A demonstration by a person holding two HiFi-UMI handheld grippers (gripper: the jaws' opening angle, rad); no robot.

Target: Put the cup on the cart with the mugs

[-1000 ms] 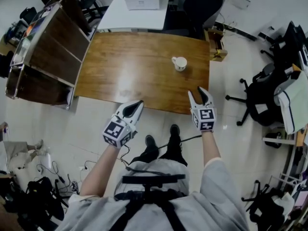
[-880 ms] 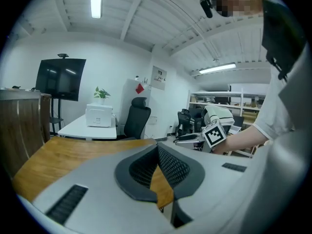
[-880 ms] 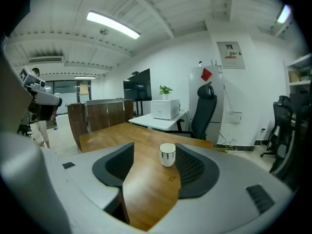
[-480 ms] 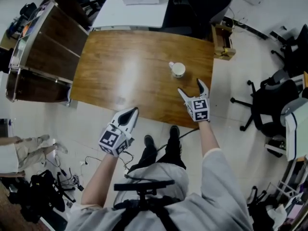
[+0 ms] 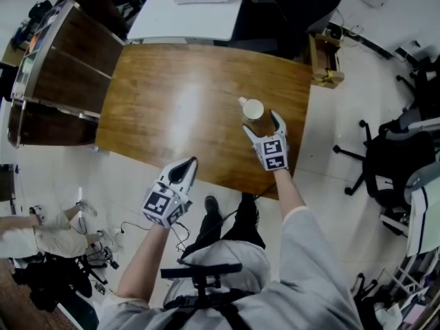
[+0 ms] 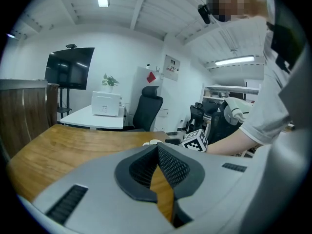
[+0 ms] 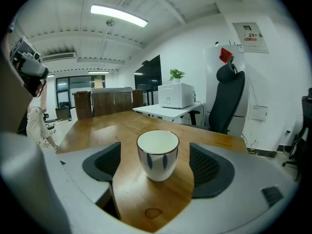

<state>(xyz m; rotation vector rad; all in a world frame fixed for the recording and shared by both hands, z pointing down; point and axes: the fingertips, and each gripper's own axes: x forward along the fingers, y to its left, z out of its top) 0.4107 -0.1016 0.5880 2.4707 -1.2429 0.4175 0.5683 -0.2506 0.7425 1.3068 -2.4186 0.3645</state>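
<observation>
The grasp is being lined up. In an office with a shelf unit (image 5: 58, 74) and swivel chairs, a glossy wooden table (image 5: 172, 102) holds only the cup (image 5: 253, 108). The right gripper (image 5: 260, 120) has just been opening its jaws, and they now flank the cup without touching it. Next they need to close on it and lift. The left gripper (image 5: 189, 162) hangs at the near edge, its jaws together and empty.
</observation>
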